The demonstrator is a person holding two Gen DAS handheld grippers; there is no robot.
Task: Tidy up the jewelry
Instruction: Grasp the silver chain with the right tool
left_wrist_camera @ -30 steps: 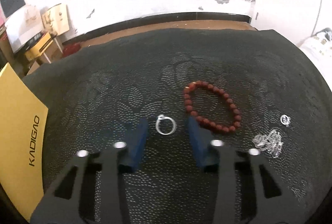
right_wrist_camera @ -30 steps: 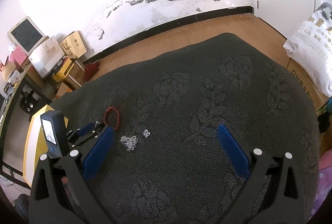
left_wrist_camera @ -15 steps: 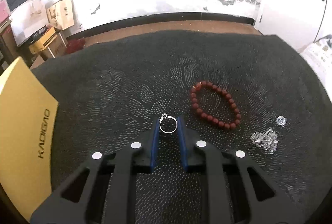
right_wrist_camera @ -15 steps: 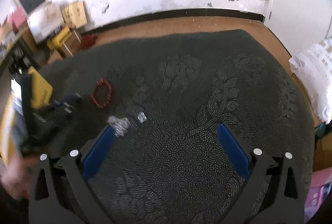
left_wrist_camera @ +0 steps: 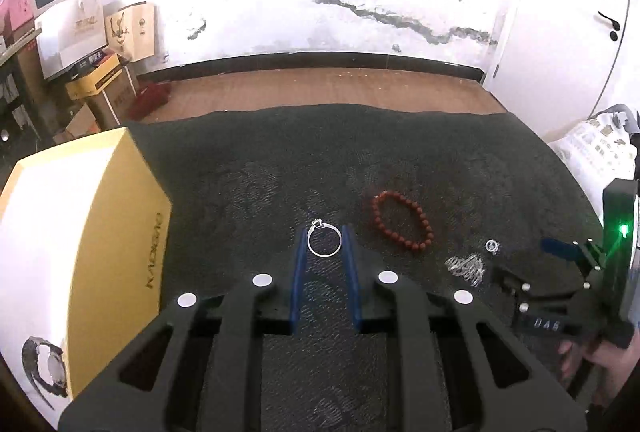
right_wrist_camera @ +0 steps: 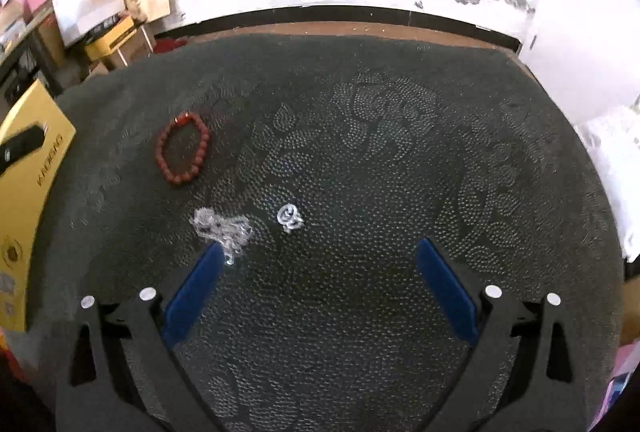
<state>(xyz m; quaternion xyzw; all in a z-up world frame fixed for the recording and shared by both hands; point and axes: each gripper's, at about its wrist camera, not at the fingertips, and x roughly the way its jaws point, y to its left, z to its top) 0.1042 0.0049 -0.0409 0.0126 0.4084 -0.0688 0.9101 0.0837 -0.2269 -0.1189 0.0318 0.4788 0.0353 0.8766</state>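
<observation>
My left gripper point(left_wrist_camera: 323, 234) is shut on a silver ring point(left_wrist_camera: 317, 222) and holds it upright above the dark cloth. On the cloth to its right lie a red bead bracelet point(left_wrist_camera: 419, 245), a heap of silver chain point(left_wrist_camera: 466, 268) and a small silver piece point(left_wrist_camera: 492, 246). My right gripper point(right_wrist_camera: 320, 248) stands wide open, low over the cloth. The chain heap point(right_wrist_camera: 224, 228) lies at its left fingertip and the small silver piece point(right_wrist_camera: 290, 218) just ahead, between its jaws. The bracelet point(right_wrist_camera: 206, 143) lies farther off to the left.
A yellow box point(left_wrist_camera: 100, 232) with a white lid stands on the cloth's left side, also seen as the box point(right_wrist_camera: 28, 167) in the right wrist view. Stacked cartons point(left_wrist_camera: 96, 79) stand on the floor at the back left. A white bag point(left_wrist_camera: 592, 147) lies off the right edge.
The left jaws closed on the ring and lifted it off the cloth. The right gripper sank and swung left toward the chain heap and the small silver piece.
</observation>
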